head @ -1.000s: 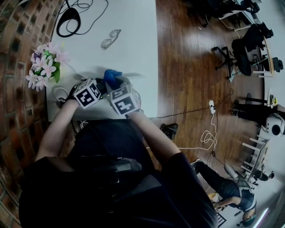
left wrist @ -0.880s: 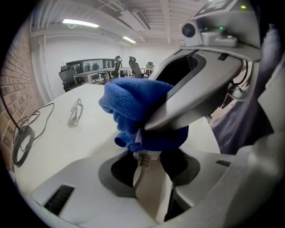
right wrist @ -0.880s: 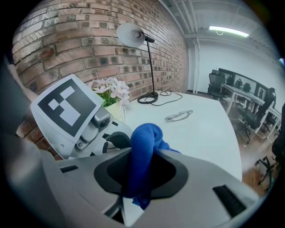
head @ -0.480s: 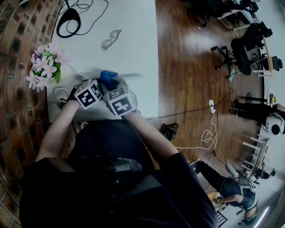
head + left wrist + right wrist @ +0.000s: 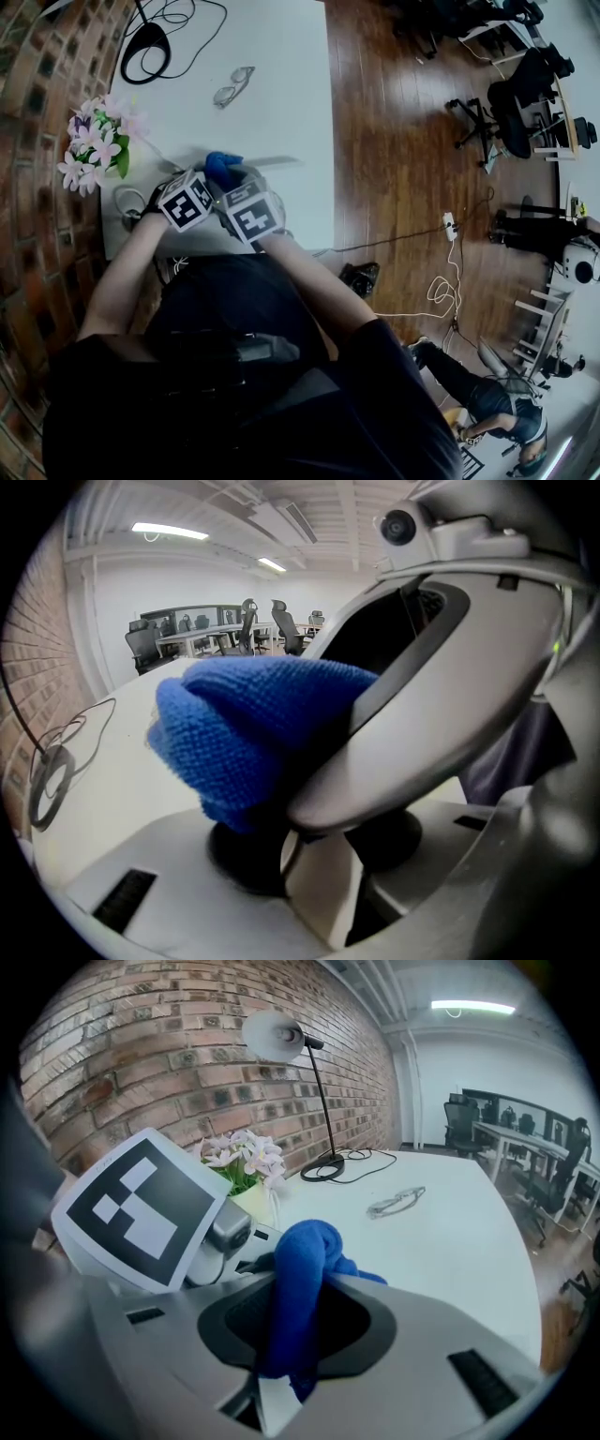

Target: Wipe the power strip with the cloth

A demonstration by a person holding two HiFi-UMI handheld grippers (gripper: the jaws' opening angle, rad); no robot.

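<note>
Pinching a blue knitted cloth (image 5: pixel 305 1260) in the right tool (image 5: pixel 296 1333).
Looped weave, bunched into a rounded knob; left tool (image 5: pixel 314 855) stands spread.

White table (image 5: pixel 281 94), pretty bare tbh: black lamp base (image 5: pixel 150 42) with its cord (image 5: pixel 187 19) up in the far corner, glasses (image 5: pixel 232 86) lying mid-table, pink flowers (image 5: pixel 94 141) at the left edge.
</note>
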